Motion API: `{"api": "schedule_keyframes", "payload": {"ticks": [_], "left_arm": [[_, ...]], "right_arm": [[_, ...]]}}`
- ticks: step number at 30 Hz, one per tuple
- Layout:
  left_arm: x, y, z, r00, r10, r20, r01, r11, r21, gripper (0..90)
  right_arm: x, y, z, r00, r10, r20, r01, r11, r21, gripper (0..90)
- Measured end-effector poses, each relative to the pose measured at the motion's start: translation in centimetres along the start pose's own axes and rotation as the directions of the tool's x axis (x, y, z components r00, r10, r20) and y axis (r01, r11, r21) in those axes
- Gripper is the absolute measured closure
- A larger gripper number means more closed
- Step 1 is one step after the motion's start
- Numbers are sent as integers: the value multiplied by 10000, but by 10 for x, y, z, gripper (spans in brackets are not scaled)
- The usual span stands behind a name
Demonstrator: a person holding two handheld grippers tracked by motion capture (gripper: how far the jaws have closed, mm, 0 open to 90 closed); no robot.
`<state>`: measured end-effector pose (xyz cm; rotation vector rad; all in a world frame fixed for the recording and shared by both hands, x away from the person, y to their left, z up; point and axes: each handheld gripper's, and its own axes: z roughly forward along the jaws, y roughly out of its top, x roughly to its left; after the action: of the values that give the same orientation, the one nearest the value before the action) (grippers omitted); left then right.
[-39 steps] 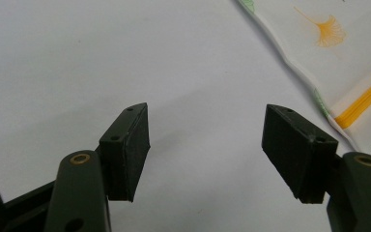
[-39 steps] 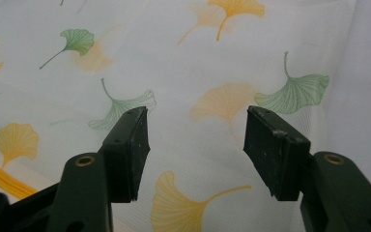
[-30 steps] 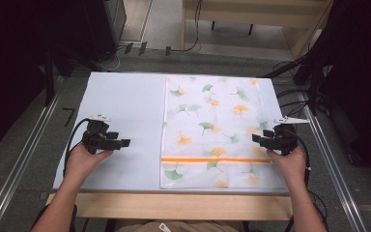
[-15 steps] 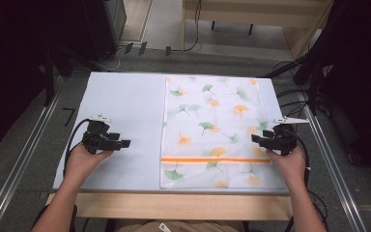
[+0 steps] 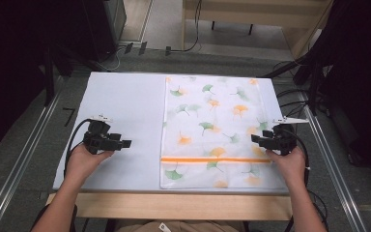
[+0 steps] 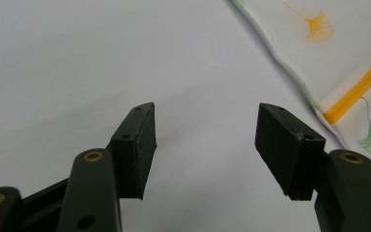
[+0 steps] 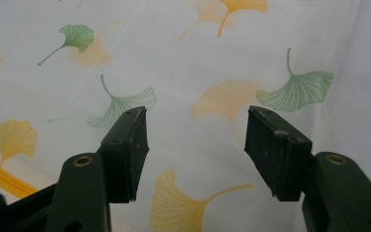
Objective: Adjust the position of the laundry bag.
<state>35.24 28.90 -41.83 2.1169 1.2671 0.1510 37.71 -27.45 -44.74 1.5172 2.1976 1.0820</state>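
Observation:
A white cloth (image 5: 212,125) printed with green and orange ginkgo leaves and one orange stripe lies flat on the right half of the pale table (image 5: 121,96). My left gripper (image 5: 125,143) rests on bare table left of the cloth and points toward its edge (image 6: 348,58). Its jaws (image 6: 203,140) stand open and have just been closing a little, with nothing between them. My right gripper (image 5: 255,138) sits at the cloth's right edge and points inward. Its jaws (image 7: 195,145) hover open over the printed fabric (image 7: 183,63) and hold nothing.
Metal rails run along both sides of the table (image 5: 24,159). Cables lie on the floor beyond the far edge (image 5: 140,48). The table's wooden front edge (image 5: 174,205) is just in front of the person.

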Motion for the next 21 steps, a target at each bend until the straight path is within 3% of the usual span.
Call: {"api": "schedule_keyframes", "payload": {"ticks": [13, 17, 21], "left_arm": [[-25, 17, 22, 9960, 589, 679, -613, 9975, 339, 422], [-30, 20, 28, 9941, 583, 911, -615, 9976, 321, 420], [-37, 24, 34, 9931, 790, 867, -830, 9956, 433, 419]], "right_arm": [[-6, -12, -12, 9996, 138, 248, -137, 9999, -79, 431], [-8, -15, -15, 9993, 171, 331, -170, 9998, -48, 432], [-10, -18, -17, 9993, 208, 326, -206, 9998, -76, 432]]}}
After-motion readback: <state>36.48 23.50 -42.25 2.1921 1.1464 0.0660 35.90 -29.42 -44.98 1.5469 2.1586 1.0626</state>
